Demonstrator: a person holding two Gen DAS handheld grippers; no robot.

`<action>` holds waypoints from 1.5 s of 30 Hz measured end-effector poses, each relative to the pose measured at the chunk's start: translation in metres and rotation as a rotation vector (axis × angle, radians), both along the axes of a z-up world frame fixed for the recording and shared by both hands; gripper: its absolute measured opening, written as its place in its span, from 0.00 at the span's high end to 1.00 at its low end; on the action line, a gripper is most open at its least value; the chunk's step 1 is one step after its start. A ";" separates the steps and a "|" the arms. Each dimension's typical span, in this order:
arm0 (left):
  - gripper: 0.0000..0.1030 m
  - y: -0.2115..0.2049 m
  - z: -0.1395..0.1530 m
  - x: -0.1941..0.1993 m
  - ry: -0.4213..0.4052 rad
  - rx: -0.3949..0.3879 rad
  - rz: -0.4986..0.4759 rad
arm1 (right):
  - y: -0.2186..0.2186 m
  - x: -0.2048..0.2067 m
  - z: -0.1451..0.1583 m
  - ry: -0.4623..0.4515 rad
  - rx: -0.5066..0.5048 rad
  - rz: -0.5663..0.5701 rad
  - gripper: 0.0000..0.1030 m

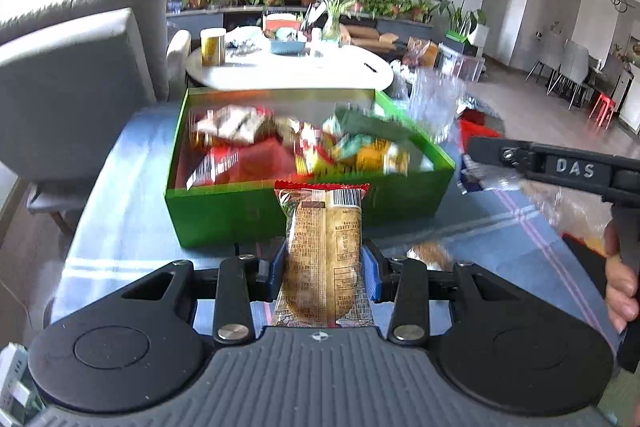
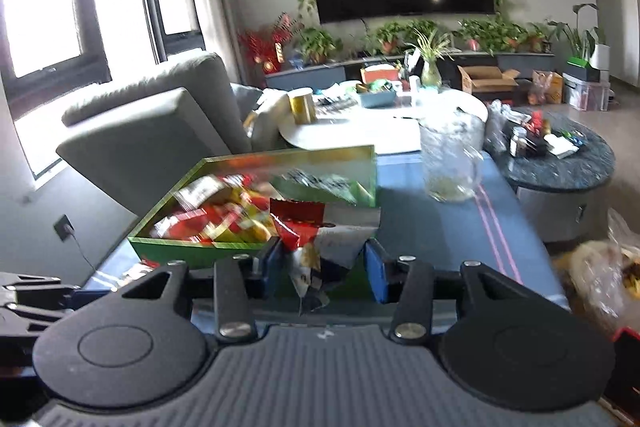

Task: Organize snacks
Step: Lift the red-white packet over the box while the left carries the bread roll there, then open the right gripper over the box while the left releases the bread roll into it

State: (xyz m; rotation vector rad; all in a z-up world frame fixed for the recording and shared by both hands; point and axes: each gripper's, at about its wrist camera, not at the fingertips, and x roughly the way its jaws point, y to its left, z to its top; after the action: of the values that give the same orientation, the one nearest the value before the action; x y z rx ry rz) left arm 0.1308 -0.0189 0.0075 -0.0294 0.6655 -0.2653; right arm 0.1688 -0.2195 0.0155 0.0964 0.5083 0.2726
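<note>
The left gripper [image 1: 322, 267] has its blue fingers [image 1: 371, 277] clamped on the sides of a long brown snack packet [image 1: 324, 251], held lengthwise so its red-sealed end points at the near wall of the green box [image 1: 224, 215]; that hold seems meant to let the packet go in end first over the rim. The box sits on the blue-clothed bench [image 1: 120, 227] and is already heaped with mixed wrapped snacks [image 1: 304, 151], so free room inside looks scarce, mostly toward the near middle. The right gripper [image 2: 320, 259] has its fingers [image 2: 376, 275] spread wide, with a crumpled red and silver wrapper [image 2: 316, 247] between them; the right pad stands clear of it, and whether the left pad touches it cannot be told through the blur, so this reads as loose rather than pinched. In the left view the right gripper reaches in from the side, beside the box's right corner, held by a hand [image 1: 620, 287]. A clear glass jar [image 2: 450, 163] stands beyond that corner, just beside the box, so a swing that way risks a knock; the bench's open stretch lies to the right along the pink stripes.
</note>
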 end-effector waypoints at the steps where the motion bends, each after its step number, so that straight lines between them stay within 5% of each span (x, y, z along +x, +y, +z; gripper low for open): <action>1: 0.65 0.000 0.005 0.004 -0.014 0.002 0.002 | 0.003 0.003 0.004 -0.007 0.005 0.005 0.05; 15: 0.65 -0.004 0.025 0.079 -0.044 -0.003 0.027 | 0.028 0.057 0.031 -0.036 0.088 0.057 0.05; 31: 0.60 -0.014 0.006 0.168 -0.039 0.016 0.041 | 0.039 0.126 0.007 0.036 0.137 0.025 0.05; 34: 0.49 -0.011 0.004 0.174 -0.050 0.003 0.043 | 0.039 0.136 0.002 0.053 0.154 0.004 0.05; 45: 0.43 0.004 0.005 0.151 -0.063 -0.005 0.057 | 0.030 0.122 0.000 0.082 0.147 -0.034 0.04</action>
State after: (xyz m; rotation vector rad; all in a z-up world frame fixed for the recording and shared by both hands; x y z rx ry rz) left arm 0.2817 -0.0150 0.0120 -0.0446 0.6007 -0.2123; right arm 0.2909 -0.1892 0.0150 0.2600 0.5669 0.2732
